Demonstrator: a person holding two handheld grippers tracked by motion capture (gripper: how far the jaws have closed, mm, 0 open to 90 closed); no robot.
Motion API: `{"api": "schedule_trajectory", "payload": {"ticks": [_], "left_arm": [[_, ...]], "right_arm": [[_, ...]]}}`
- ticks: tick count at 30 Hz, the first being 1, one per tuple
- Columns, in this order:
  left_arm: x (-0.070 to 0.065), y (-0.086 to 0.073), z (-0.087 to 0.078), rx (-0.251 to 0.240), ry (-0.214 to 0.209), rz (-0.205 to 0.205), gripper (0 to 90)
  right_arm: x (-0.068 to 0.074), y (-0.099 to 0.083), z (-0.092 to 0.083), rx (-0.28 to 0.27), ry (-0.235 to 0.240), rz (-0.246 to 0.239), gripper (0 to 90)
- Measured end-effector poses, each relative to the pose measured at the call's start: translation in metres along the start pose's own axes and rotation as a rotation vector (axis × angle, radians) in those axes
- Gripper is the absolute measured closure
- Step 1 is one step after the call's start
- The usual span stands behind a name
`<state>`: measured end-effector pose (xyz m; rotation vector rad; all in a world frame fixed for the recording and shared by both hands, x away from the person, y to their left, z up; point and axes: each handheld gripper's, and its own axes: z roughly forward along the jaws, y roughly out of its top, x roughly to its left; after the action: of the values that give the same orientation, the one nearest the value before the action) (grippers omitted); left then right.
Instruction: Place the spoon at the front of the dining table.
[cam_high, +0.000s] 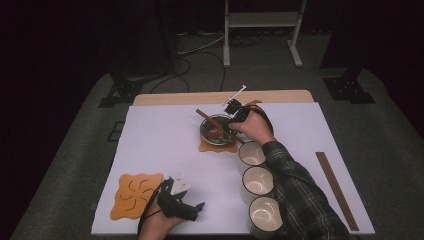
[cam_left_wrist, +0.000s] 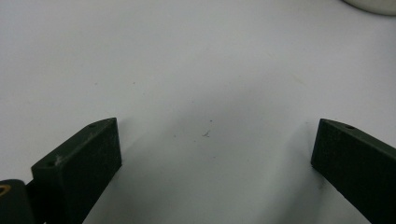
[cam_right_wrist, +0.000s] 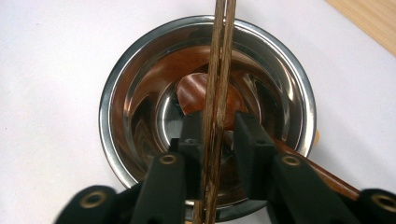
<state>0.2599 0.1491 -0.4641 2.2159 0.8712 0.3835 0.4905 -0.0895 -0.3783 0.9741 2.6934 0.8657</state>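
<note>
High view, table: the white table (cam_high: 165, 150) holds all of it, and the right gripper (cam_high: 234, 111) hangs over the steel bowl (cam_high: 216, 129) at the far middle
Orange mats: one orange mat (cam_high: 135, 195) lies bare near the front left; the other orange mat (cam_high: 212, 148) sits under the bowl and could slide if the bowl gets pushed
Steel bowl: the bowl (cam_right_wrist: 205, 112) is round and light, so a bump on its rim could tip it
White cups: three white cups (cam_high: 257, 181) stand in a row right by the person's sleeve (cam_high: 295, 185), which could knock one over
Chopsticks: one pair of chopsticks (cam_right_wrist: 217, 93) lies across the bowl rim, between the right gripper's jaws, which have a gap on one side, so the pair looks let go and could roll off the rim onto the table
Spare chopsticks: more chopsticks (cam_high: 337, 191) lie at the right edge, well apart
Wooden spoon: the wooden spoon (cam_right_wrist: 205, 95) rests in the bowl under the pair, and lifting away carelessly might catch it
Left gripper: the left gripper (cam_left_wrist: 215, 154) waits low over bare table, jaws spread wide, nothing in them
</note>
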Motion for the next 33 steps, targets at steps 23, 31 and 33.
{"api": "schedule_trajectory", "payload": {"ticks": [23, 31, 33], "left_arm": [[0.0, 0.0, 0.0, 0.0, 0.0, 0.0, 0.5], [0.0, 0.0, 0.0, -0.001, 0.0, 0.0, 0.5], [0.0, 0.0, 0.0, -0.002, 0.0, 0.001, 0.5]], "right_arm": [[0.001, 0.002, 0.009, 0.064, -0.006, 0.01, 77.9], [0.003, 0.011, 0.014, 0.073, -0.009, 0.021, 78.1], [0.003, 0.013, 0.016, 0.075, -0.009, 0.02, 78.0]]}}
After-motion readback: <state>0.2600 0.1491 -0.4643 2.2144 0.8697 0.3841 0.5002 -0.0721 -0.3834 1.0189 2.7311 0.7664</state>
